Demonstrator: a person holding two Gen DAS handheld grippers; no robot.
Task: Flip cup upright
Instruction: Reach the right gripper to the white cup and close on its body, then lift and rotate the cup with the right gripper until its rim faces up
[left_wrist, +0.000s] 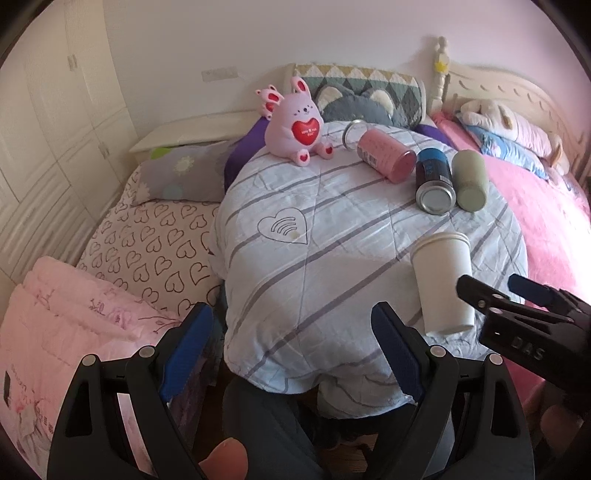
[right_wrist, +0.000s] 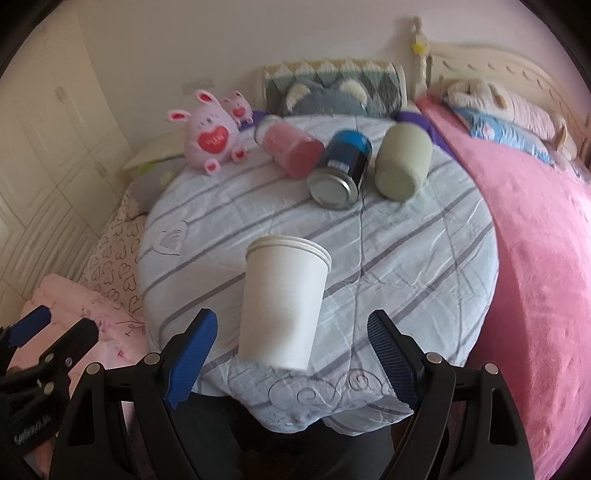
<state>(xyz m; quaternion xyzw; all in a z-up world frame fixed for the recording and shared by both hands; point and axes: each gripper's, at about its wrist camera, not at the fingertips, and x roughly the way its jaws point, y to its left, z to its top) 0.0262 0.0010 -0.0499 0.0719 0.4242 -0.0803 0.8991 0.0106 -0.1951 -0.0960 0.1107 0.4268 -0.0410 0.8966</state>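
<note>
A white paper cup (right_wrist: 284, 299) lies on its side on the striped quilt (right_wrist: 406, 258), its rim away from me and its base toward the near edge. It also shows in the left wrist view (left_wrist: 441, 280). My right gripper (right_wrist: 291, 354) is open, its blue pads on either side of the cup's base, not touching. In the left wrist view the right gripper (left_wrist: 491, 291) comes in from the right beside the cup. My left gripper (left_wrist: 291, 354) is open and empty, left of the cup, over the quilt's near edge.
Behind the cup lie a pink can (right_wrist: 295, 151), a blue and black can (right_wrist: 341, 170) and a grey-green cup (right_wrist: 402, 166), all on their sides. A pink plush rabbit (right_wrist: 210, 140) sits at the back left. A pink blanket (right_wrist: 535, 258) lies to the right.
</note>
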